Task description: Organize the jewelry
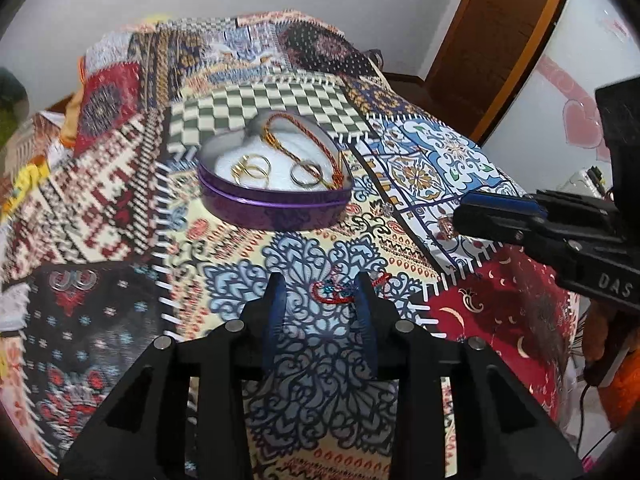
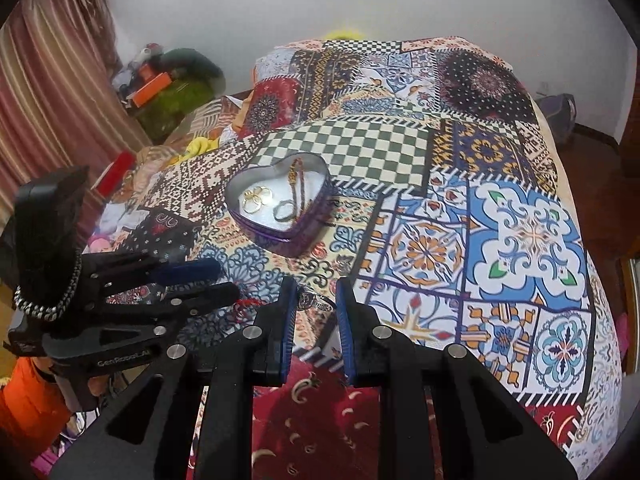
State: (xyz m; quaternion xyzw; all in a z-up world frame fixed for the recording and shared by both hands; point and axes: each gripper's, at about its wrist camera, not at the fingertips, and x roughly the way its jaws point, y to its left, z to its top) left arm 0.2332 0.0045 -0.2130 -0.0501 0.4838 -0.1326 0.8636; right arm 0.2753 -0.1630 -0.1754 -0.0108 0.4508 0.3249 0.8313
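Note:
A purple heart-shaped tin (image 1: 276, 204) stands open on the patterned bedspread, also in the right wrist view (image 2: 296, 236). It holds gold rings (image 1: 252, 168), a silver ring (image 1: 304, 174) and a red-gold cord bracelet (image 1: 298, 136). My left gripper (image 1: 320, 284) is open, its fingertips either side of a red and teal bracelet (image 1: 340, 290) lying on the cloth. My right gripper (image 2: 316, 292) is open around a small ring (image 2: 314, 300) on the cloth; it appears in the left wrist view (image 1: 460, 216).
The patchwork bedspread (image 2: 460, 220) covers the whole bed. A wooden door (image 1: 492, 40) stands at the far right. Curtains (image 2: 52, 92) and cluttered items (image 2: 168, 84) lie to the left of the bed. A white wall is behind.

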